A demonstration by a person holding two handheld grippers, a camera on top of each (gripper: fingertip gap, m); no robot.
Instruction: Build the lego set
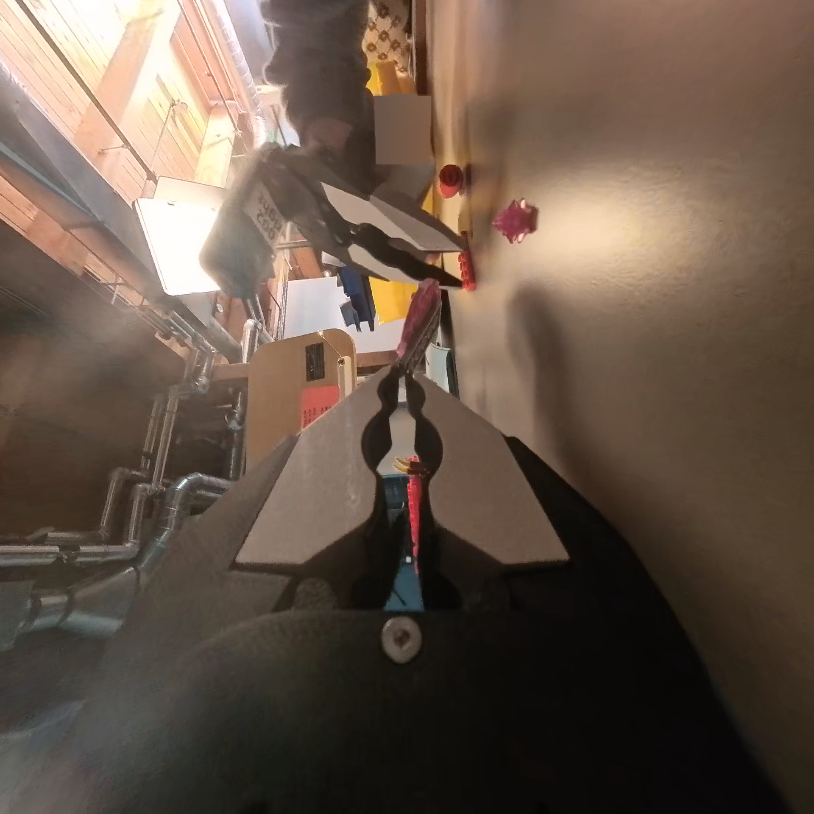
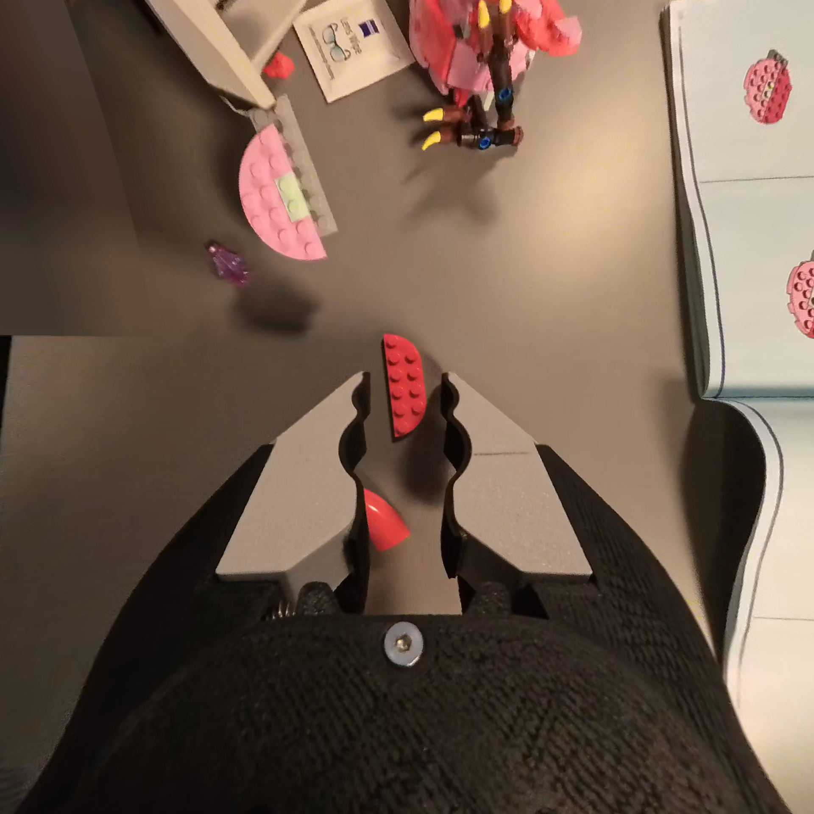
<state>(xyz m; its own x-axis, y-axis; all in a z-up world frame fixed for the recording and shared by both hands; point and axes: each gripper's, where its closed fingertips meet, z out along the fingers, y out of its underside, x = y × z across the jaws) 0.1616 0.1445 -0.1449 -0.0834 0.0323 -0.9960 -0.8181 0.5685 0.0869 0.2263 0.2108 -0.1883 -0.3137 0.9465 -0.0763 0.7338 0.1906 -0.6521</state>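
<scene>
**Red half-round studded plate between spread right fingers; pink-and-grey plate assembly pinched by left**

Red half-round plate [image 2: 405, 385]: laid flat on the grey table [image 2: 550, 286], studs up, between the fingertips of the right gripper [image 2: 404, 379]. A gap is seen on each side of it; the jaws are spread and neither pad presses on it.

Red curved piece [image 2: 383, 522]: lodged low against the inner side of the right gripper's left finger, at 6 o'clock from the plate.

Pink half-round plate with grey strip [image 2: 282, 194]: recorded at 11 o'clock from the red plate, gripped at the strip's end by the left gripper [image 1: 403, 374], whose tips are closed on it; in the left wrist view it is seen edge-on and raised off the table.

Purple translucent piece [image 2: 229, 264]: on the table at 10 o'clock.

Pink and brown brick model [image 2: 480, 66]: at 12 o'clock, yellow claws toward the grippers.

White packet [image 2: 352, 48]: just left of the model.

Open booklet [image 2: 749, 220]: at 2 o'clock, along the table's right side.
</scene>
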